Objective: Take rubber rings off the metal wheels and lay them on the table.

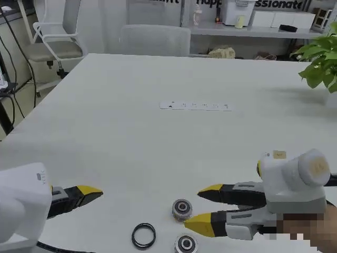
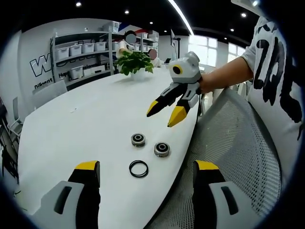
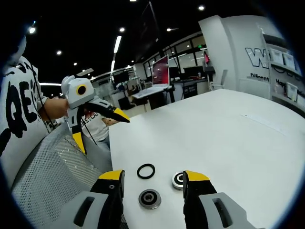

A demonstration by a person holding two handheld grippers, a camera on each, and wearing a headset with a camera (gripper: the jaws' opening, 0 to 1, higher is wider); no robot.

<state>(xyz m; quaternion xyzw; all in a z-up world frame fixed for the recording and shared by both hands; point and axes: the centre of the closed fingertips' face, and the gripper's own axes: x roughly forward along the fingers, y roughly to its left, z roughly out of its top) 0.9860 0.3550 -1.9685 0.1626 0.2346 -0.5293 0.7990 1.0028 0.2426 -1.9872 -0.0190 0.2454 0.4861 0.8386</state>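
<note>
Two small metal wheels lie near the table's front edge, one (image 1: 182, 208) just ahead of the other (image 1: 186, 244). A loose black rubber ring (image 1: 144, 235) lies flat to their left. My right gripper (image 1: 205, 206) hovers open just right of the wheels, jaws pointing left, nothing between them. Its own view has one wheel (image 3: 149, 198) between its jaws, the other wheel (image 3: 178, 179) and the ring (image 3: 146, 171) just beyond. My left gripper (image 1: 84, 194) stays open at the lower left, away from the parts. In its view the ring (image 2: 138, 168) lies ahead, with both wheels (image 2: 138, 139) (image 2: 162, 149) behind.
A white power strip (image 1: 196, 106) lies mid-table. A potted plant (image 1: 321, 63) stands at the far right. Office chairs (image 1: 52, 47) and shelves stand beyond the far edge. A mesh chair back (image 2: 228, 143) sits against the near table edge.
</note>
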